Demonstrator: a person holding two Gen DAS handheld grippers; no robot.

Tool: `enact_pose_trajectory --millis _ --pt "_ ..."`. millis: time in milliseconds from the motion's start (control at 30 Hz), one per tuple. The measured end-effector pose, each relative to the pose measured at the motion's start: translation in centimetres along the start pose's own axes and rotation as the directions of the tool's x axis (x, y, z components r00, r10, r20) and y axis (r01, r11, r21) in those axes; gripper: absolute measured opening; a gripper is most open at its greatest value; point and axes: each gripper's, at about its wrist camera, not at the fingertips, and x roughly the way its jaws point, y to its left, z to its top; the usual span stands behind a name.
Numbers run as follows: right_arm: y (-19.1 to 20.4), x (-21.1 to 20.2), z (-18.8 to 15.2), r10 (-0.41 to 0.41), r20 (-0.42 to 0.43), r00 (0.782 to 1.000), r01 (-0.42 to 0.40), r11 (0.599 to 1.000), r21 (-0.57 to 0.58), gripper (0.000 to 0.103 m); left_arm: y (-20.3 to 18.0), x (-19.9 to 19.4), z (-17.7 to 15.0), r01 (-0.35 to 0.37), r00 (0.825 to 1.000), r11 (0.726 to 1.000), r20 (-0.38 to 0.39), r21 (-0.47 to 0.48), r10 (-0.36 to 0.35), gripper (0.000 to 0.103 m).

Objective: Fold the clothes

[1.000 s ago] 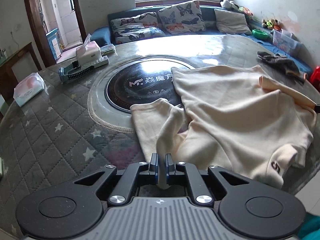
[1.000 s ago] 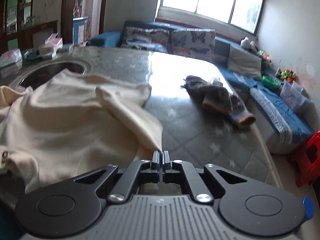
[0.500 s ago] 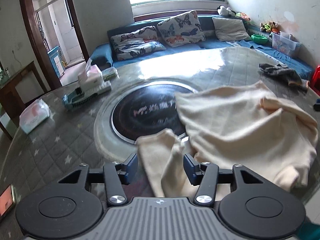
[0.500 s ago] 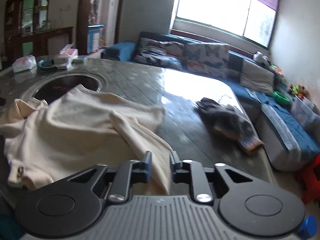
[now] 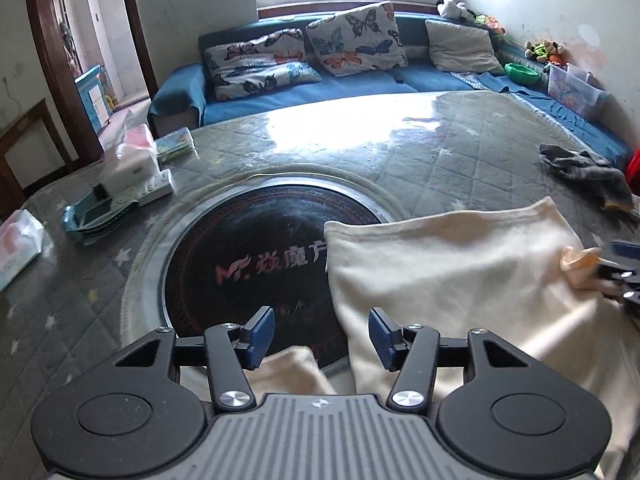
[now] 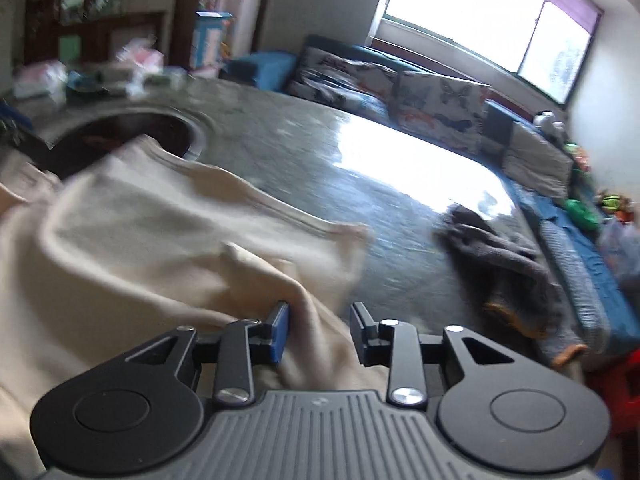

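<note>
A cream sweatshirt (image 5: 452,276) lies spread over the quilted round table (image 5: 400,152), partly covering the dark centre disc (image 5: 260,256). My left gripper (image 5: 321,334) stands open above the table, with a cream sleeve (image 5: 292,368) lying loose below its fingers. In the right wrist view the same sweatshirt (image 6: 160,232) fills the left half, blurred by motion. My right gripper (image 6: 319,330) is open, and a raised fold of cream cloth (image 6: 316,344) sits between its spread fingers. The right gripper also shows at the left wrist view's right edge (image 5: 622,276).
A dark grey garment (image 5: 584,168) lies at the table's right side, shown again in the right wrist view as a grey heap (image 6: 496,256). Tissue packs (image 5: 128,156), a teal tray (image 5: 96,216) and a wrapped pack (image 5: 18,248) sit at the left. A blue sofa (image 5: 360,80) runs behind.
Both grippers were shut on cream cloth a second ago and have opened wide. The left one has let the sleeve drop and risen; the sweatshirt lies flatter.
</note>
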Motion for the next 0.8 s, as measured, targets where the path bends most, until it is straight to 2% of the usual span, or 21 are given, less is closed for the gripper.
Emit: enact_pose_trajectory --millis 133,167,233,367,433,533,600,700,800 --pt "-2.8 0.8 -0.6 -0.145 -0.044 0.988 0.146 0.989 0.031 0.031 0.1 2.6 1.3 0.005 1.0 1.0 -0.031 -0.017 -0.006 0.056" --pt "-3.6 0.7 -0.6 -0.15 -0.048 0.988 0.153 0.987 0.058 0.031 0.2 3.2 1.5 0.006 0.999 1.0 -0.036 -0.021 -0.007 0.056" --pt "-4.8 0.1 -0.1 -0.104 -0.034 0.994 0.108 0.987 0.123 0.031 0.4 4.2 1.9 0.008 0.999 0.999 -0.049 -0.031 -0.009 0.056" --pt "-4.4 -0.6 1.2 0.036 0.003 0.999 -0.036 0.989 0.142 0.033 0.1 5.7 2.2 0.008 0.998 1.0 -0.062 -0.03 -0.01 0.056" --pt "-3.5 -0.5 1.8 0.115 0.014 0.993 -0.116 0.985 0.131 0.034 0.0 6.0 2.3 0.008 0.998 1.0 -0.063 -0.027 -0.01 0.056" --pt "-0.8 0.4 2.3 0.23 0.006 0.973 -0.229 0.97 0.08 0.041 -0.1 6.3 2.5 0.01 0.998 0.999 -0.064 -0.036 -0.012 0.055" --pt "0.7 1.1 2.3 0.241 -0.004 0.97 -0.241 0.97 0.033 0.044 -0.3 6.4 2.6 0.01 0.998 0.999 -0.066 -0.031 -0.012 0.055" --pt "1.5 1.6 1.9 0.217 -0.019 0.976 -0.217 0.976 -0.014 0.047 -0.4 6.6 2.7 0.01 0.998 1.0 -0.064 -0.021 -0.011 0.055" --pt "0.4 1.5 1.6 0.151 -0.028 0.988 -0.151 0.988 -0.012 0.052 -0.5 6.7 2.8 0.014 0.998 1.0 -0.062 -0.021 -0.016 0.055"
